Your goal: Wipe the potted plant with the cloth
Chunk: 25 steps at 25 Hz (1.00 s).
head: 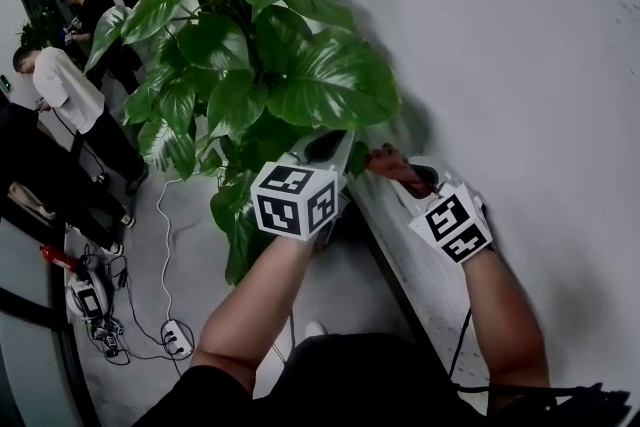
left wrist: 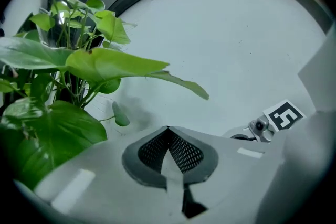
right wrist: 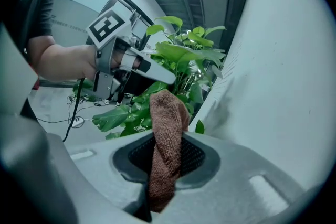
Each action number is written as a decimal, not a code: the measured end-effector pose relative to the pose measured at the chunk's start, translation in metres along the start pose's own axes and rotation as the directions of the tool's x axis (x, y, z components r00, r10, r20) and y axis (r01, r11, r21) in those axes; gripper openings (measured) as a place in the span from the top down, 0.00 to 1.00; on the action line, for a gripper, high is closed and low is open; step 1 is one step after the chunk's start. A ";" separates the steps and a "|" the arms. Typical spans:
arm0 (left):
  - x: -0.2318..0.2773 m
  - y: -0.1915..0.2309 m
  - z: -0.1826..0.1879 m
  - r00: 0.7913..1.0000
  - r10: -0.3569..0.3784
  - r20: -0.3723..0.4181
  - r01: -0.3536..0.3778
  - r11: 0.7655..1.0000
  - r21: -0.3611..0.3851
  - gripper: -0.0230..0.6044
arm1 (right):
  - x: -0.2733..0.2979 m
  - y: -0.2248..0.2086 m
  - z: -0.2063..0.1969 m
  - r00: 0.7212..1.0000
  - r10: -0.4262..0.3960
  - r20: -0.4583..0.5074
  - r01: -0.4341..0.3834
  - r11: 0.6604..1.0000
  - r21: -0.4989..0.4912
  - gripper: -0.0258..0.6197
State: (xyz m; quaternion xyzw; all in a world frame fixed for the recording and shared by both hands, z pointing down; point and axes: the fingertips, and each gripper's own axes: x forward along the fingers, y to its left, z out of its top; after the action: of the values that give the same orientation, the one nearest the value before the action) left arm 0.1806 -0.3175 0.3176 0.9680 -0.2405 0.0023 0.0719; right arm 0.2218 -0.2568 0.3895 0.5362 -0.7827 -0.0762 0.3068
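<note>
Forearms (head: 250, 315) reach up from the bottom of the head view toward the potted plant (head: 265, 65), each carrying a tool. Well to the left of the plant a person in a white shirt (head: 65, 90) stands bent forward. Below and left of the foliage a white cable (head: 165, 245) trails across the floor (head: 200, 245) to a power strip (head: 178, 340). The plant itself stands against the wall (head: 500, 35), with broad green leaves spreading out from it. At the plant's lower right edge, the left tool (head: 335, 150) points up under a big leaf (head: 330, 80). In the left gripper view its jaws are pressed together with nothing between them, and the leaves hang just above and to their left. Just to the right of the plant, between it and the wall, the right tool (head: 415, 177) has its jaws clamped on a reddish-brown cloth (right wrist: 167, 134). A fold of the cloth sticks up past the jaw tips toward the leaves, close to them. Whether it touches the foliage cannot be told.
</note>
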 end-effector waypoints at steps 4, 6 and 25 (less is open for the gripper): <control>-0.022 -0.019 -0.010 1.000 0.025 -0.010 -0.026 1.000 -0.007 0.94 | -0.022 0.014 0.012 0.997 0.011 0.081 -0.015 0.999 0.049 0.86; -0.038 -0.031 -0.020 0.999 0.032 -0.013 -0.032 0.999 -0.029 0.94 | -0.036 0.021 0.016 0.989 0.006 0.146 -0.023 0.993 0.115 0.86; -0.244 -0.117 -0.130 0.946 0.291 -0.142 -0.305 0.949 -0.086 0.94 | -0.130 0.162 -0.015 0.892 0.240 0.384 -0.367 0.879 0.304 0.86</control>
State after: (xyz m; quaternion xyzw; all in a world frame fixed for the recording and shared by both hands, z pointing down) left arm 0.0233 -0.0832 0.4204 0.9131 -0.3788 0.0621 0.1374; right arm 0.1325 -0.0719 0.4222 0.4318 -0.8986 0.0317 0.0716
